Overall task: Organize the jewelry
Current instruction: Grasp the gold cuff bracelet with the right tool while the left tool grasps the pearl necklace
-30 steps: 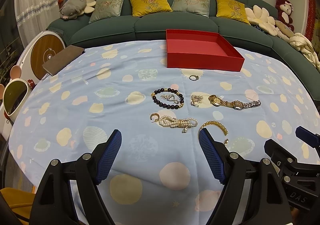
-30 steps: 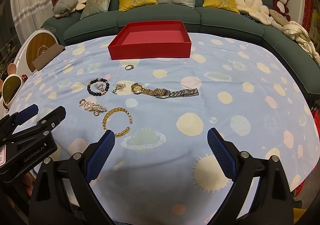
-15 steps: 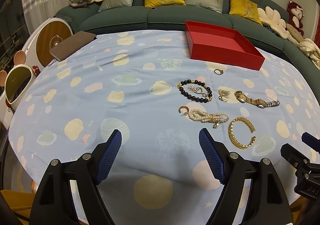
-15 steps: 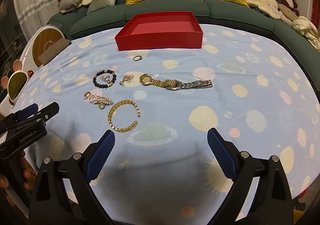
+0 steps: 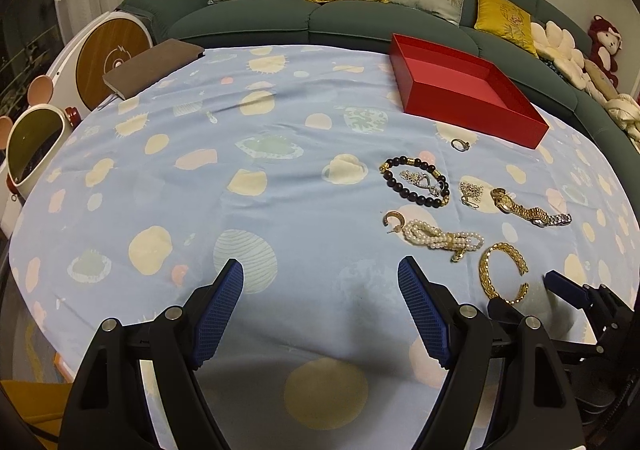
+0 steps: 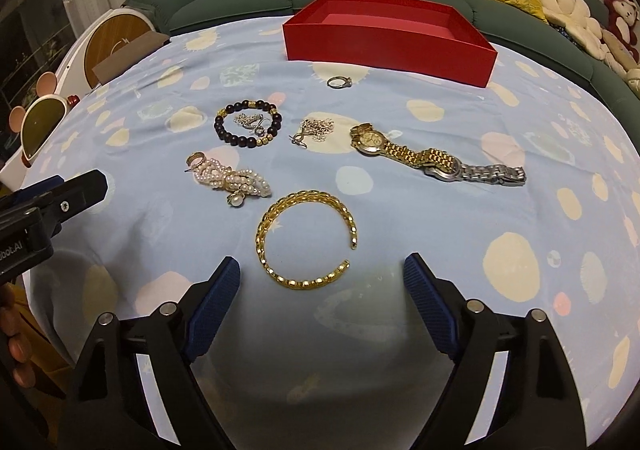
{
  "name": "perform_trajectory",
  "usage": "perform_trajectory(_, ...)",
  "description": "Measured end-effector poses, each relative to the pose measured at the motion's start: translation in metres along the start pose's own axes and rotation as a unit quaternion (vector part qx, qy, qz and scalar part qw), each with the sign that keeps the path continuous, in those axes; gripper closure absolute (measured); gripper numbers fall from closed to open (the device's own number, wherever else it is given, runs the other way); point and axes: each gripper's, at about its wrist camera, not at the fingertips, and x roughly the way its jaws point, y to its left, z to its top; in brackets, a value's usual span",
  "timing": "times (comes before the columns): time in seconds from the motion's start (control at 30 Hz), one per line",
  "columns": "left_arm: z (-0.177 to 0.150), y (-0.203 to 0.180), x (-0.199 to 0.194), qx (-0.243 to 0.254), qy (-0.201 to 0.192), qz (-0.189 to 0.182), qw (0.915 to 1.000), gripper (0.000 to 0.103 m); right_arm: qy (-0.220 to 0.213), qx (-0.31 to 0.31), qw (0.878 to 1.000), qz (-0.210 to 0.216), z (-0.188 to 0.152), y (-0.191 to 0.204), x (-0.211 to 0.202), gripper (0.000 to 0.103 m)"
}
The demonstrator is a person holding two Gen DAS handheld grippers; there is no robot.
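Observation:
A gold bangle [image 6: 264, 234] lies on the blue spotted cloth just ahead of my right gripper [image 6: 322, 264]. Its lower arc sits between the fingertips, untouched, and the jaws are closing. Beyond it lie a pearl bracelet [image 6: 228, 179], a dark bead bracelet [image 6: 224, 129], a silver chain [image 6: 316, 127], a gold watch [image 6: 424, 157] and a ring [image 6: 339, 82]. The red box [image 6: 390, 45] stands empty at the back. My left gripper [image 5: 320, 268] hovers open over bare cloth, left of the jewelry, with the bangle [image 5: 486, 274] at its right.
A brown notebook [image 5: 152, 65] rests on the table's far left corner. A green sofa [image 5: 360, 17] with cushions and plush toys curves behind the table. White round appliances [image 5: 108, 53] stand off the left edge.
My right gripper has sunk and moved in on the gold bangle, and its jaws have narrowed a little. The left gripper drifted left, so the jewelry now sits at its right.

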Motion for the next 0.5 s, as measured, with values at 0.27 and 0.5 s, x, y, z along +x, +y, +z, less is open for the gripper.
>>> perform_trajectory(0.27,0.001,-0.001,0.008,-0.008,0.018,-0.02,0.9996,0.026,-0.007,-0.021,1.0,-0.004,0.008,0.004,0.012,0.044)
perform_trajectory(0.5,0.004,-0.025,0.017,-0.009,0.034,-0.064,0.9974,0.026,-0.012,0.004,1.0,0.011,0.009,-0.014,0.005,0.05)
